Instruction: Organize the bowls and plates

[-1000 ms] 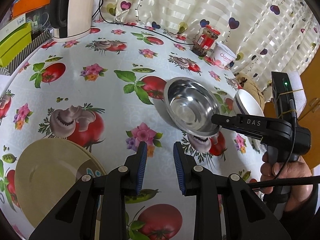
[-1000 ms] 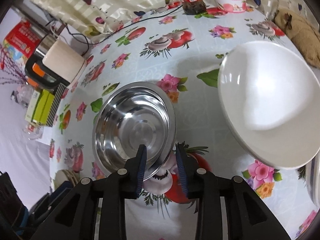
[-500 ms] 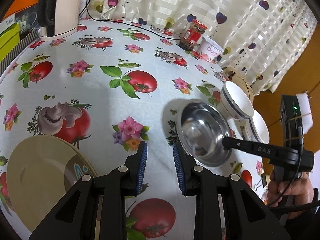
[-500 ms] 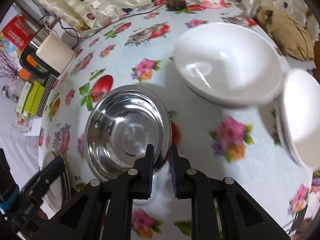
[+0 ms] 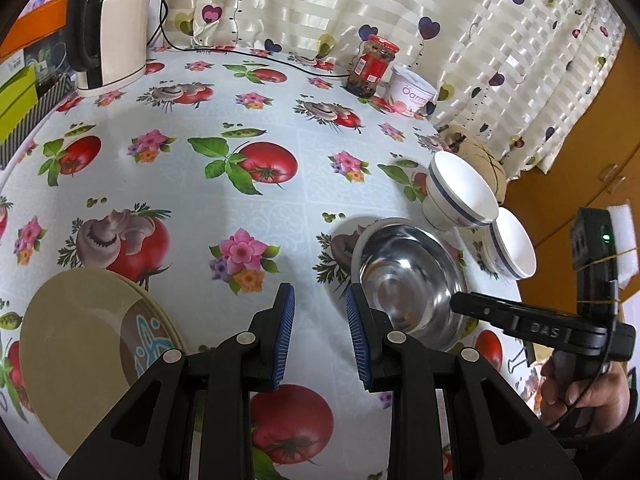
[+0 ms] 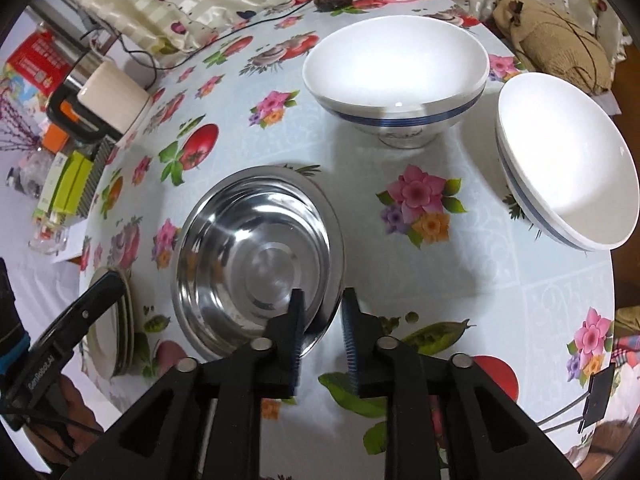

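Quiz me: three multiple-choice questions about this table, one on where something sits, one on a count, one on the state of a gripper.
1. The steel bowl sits:
A. on the tablecloth
B. inside a white bowl
C. on the plates

2. White bowls with a blue band in sight:
A. one
B. two
C. four

3. The right gripper is:
A. clamped on a plate
B. open, its jaws astride the steel bowl's rim
C. holding a jar

A: cloth shows all round it.
B: one stands behind, one right.
B: jaws just opened, pads clear of the rim.

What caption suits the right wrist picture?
Right gripper, jaws just opened, straddles the steel bowl's rim beside two white bowls.
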`<state>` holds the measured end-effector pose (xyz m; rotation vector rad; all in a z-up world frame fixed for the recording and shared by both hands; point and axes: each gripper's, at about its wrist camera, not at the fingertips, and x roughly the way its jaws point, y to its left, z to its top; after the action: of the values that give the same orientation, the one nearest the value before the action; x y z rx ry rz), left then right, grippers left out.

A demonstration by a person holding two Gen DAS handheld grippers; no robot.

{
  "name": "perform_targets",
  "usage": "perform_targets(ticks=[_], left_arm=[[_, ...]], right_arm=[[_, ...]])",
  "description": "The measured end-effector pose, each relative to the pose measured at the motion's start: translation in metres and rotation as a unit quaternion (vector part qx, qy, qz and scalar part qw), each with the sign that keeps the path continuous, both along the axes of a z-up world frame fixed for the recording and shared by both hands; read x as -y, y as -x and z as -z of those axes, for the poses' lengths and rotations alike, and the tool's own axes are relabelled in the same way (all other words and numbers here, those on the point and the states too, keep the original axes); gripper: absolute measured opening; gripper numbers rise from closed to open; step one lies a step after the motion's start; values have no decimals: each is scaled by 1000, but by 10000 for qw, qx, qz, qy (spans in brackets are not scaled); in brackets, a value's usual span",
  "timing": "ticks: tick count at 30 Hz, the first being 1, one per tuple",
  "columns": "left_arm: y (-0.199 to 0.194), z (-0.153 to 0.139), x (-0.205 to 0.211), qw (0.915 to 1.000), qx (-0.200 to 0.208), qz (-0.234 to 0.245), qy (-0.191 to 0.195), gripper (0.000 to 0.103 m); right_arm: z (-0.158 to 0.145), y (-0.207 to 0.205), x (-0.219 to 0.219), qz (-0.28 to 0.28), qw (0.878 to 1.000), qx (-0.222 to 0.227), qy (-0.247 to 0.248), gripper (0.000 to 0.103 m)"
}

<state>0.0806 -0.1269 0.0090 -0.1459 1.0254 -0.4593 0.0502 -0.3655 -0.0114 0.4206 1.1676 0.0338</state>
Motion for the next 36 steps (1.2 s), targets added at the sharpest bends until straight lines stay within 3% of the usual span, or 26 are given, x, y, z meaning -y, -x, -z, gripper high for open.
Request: perform_targets(ticks=[2, 14, 36], left_arm=[[1, -3, 5, 10000, 22, -8, -68, 28], [-3, -20, 34, 9997, 107, 188, -135, 28], [-23, -27, 56, 9993, -41, 361, 87, 28]], right_arm=[[-6, 3, 3, -35, 9999, 136, -12, 42], [-40, 13, 19, -221, 9954, 927, 114, 42], [-63, 6, 24, -303, 9905, 1283, 399, 42]])
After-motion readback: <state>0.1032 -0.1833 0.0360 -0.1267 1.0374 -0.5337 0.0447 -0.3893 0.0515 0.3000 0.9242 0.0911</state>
